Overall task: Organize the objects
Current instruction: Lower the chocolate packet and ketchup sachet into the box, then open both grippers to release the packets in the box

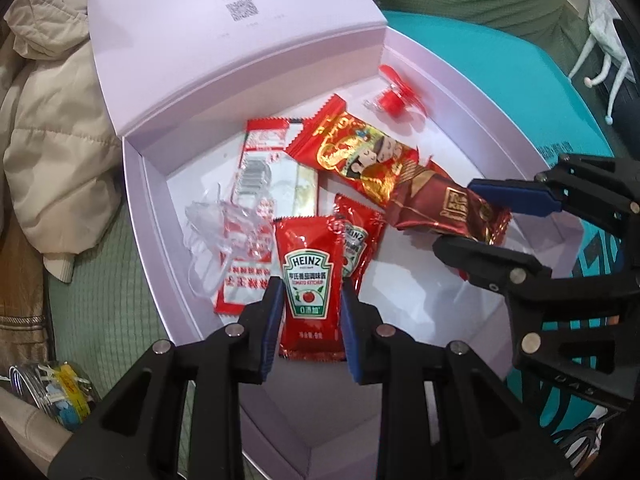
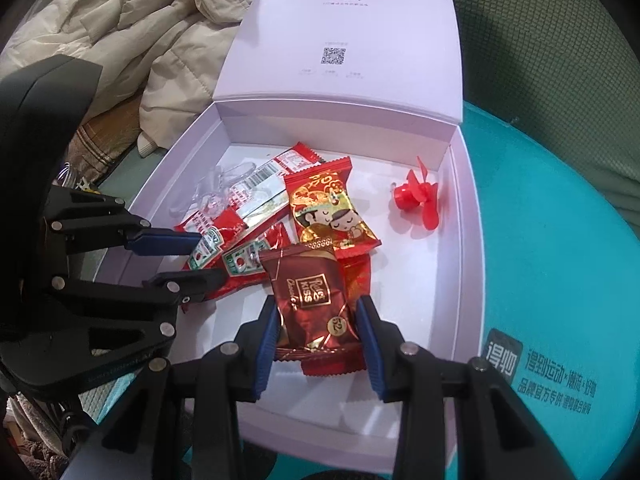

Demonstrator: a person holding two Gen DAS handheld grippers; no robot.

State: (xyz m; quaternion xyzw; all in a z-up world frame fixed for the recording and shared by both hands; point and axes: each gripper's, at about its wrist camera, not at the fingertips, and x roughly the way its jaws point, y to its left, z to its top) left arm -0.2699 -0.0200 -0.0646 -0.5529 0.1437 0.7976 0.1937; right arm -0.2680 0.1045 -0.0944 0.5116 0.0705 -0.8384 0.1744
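Note:
A pale lilac box lies open with its lid standing up behind it. My left gripper is shut on a red Heinz ketchup packet over the box's near left part. My right gripper is shut on a dark red chocolate packet inside the box. On the box floor lie a second ketchup packet, a red-and-gold candy packet, a red-and-white sachet, a clear plastic piece and a small red fan.
A beige padded jacket is heaped left of the box. The box rests on a teal bag with printed text, over a green quilted cover. A clear jar sits at the near left.

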